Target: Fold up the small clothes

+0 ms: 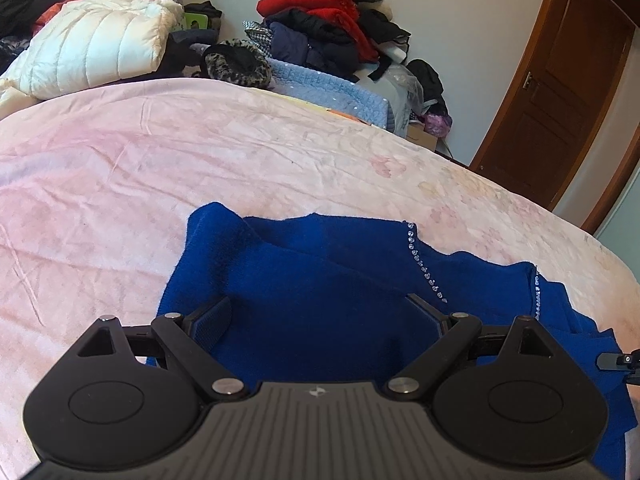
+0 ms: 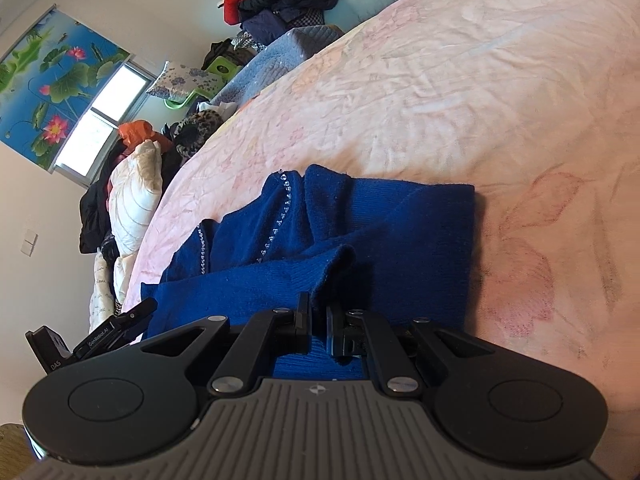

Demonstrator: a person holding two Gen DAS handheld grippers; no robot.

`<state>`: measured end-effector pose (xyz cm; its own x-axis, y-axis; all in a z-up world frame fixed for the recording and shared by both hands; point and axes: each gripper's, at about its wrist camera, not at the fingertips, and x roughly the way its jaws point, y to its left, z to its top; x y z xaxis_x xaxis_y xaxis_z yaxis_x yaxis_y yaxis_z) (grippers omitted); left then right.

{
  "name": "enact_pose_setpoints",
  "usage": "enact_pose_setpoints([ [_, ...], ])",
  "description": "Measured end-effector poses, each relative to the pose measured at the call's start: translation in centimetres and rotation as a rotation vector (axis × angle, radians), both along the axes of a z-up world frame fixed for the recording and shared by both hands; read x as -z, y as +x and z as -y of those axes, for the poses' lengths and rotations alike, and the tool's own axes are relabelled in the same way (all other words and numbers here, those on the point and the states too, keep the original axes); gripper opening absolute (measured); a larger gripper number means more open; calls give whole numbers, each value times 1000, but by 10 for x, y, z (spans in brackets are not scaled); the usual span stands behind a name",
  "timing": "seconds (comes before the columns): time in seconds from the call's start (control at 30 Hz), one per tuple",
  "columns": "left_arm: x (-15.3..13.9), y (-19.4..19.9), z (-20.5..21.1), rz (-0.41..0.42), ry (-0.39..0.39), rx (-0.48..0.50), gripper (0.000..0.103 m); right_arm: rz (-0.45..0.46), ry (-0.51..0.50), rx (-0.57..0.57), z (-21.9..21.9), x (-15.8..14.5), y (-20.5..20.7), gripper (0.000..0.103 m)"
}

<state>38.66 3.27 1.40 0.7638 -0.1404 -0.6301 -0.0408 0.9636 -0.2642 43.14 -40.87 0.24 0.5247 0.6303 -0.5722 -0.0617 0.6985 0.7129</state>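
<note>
Blue sweater [image 1: 320,280] lies crosswise, right tongs [image 2: 319,322] pinching it.

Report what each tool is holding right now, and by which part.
The right tool is shut on a raised fold of the blue sweater at its near edge. The left tool is open over the sweater, holding nothing.

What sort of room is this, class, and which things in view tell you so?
Most likely a home bedroom: a wide bed under a pink floral bedspread, heaps of piled clothes along the wall, and a wooden door.
</note>
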Motion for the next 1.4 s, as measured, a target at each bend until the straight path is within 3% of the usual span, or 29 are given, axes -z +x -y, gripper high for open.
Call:
enact_pose_setpoints([
  [0.27, 2, 0, 6, -4, 27, 9, 93, 1, -31, -7, 0, 1, -1, 9],
  [0.53, 13, -1, 23, -15, 144, 43, 94, -11, -33, 0, 3, 11, 0, 6],
  [0.63, 16, -1, 26, -14, 160, 57, 97, -14, -39, 4, 2, 14, -1, 11],
  [1.1, 17, 1, 30, -16, 187, 60, 100, -34, -37, 19, 2, 13, 1, 10],
  [1.17, 11, -3, 28, 0, 171, 46, 100, -11, -58, 40, 3, 4, -3, 13],
  [1.23, 0, -12, 26, 39, 166, 35, 100, 30, -87, 80, 7, -9, -10, 25],
  [1.33, -17, -25, 28, 109, 171, 49, 100, 139, -173, 93, 3, -33, -21, 25],
  [1.4, -22, -28, 37, 121, 178, 83, 100, 185, -158, 59, -8, -43, -24, 25],
])
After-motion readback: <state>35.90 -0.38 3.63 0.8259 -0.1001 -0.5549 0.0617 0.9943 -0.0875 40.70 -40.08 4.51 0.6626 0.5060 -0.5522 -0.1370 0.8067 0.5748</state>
